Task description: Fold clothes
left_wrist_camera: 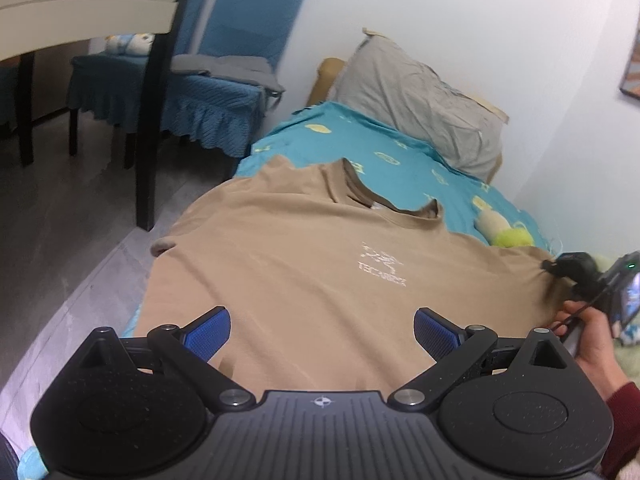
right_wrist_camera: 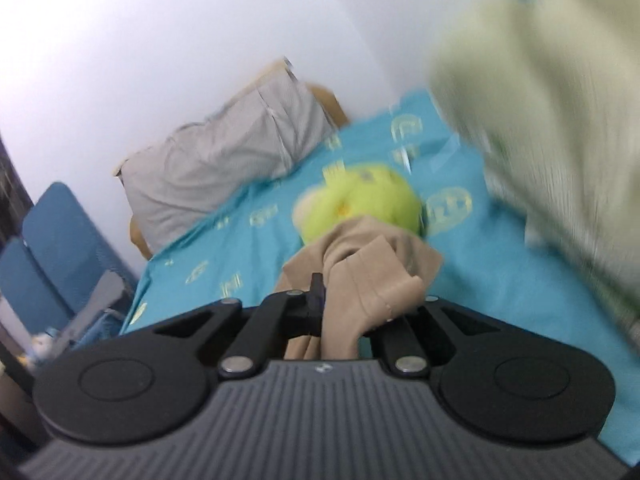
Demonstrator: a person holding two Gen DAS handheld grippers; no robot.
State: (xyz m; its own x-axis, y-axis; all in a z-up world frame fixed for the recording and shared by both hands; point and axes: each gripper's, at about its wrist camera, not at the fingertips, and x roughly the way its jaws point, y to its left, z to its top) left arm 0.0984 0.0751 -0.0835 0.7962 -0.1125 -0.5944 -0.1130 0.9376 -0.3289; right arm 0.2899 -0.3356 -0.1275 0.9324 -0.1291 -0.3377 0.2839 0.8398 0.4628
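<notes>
A tan T-shirt (left_wrist_camera: 304, 256) with a pale chest logo lies spread face up on the turquoise bed sheet (left_wrist_camera: 404, 160). My left gripper (left_wrist_camera: 322, 330) hovers over its lower half, open, blue pads wide apart with nothing between them. At the shirt's right side my right gripper (left_wrist_camera: 554, 268) is shut on the sleeve, held by a person's hand (left_wrist_camera: 588, 336). In the right wrist view that gripper (right_wrist_camera: 352, 300) pinches a bunched fold of the tan T-shirt (right_wrist_camera: 372, 272) and lifts it off the sheet.
A grey pillow (left_wrist_camera: 420, 96) leans on the white wall at the head of the bed. A yellow-green plush toy (right_wrist_camera: 360, 204) lies on the sheet beside the sleeve. A pale green blanket (right_wrist_camera: 540, 120) fills the right. Blue-covered chairs (left_wrist_camera: 208, 92) and a dark table leg (left_wrist_camera: 150, 128) stand left of the bed.
</notes>
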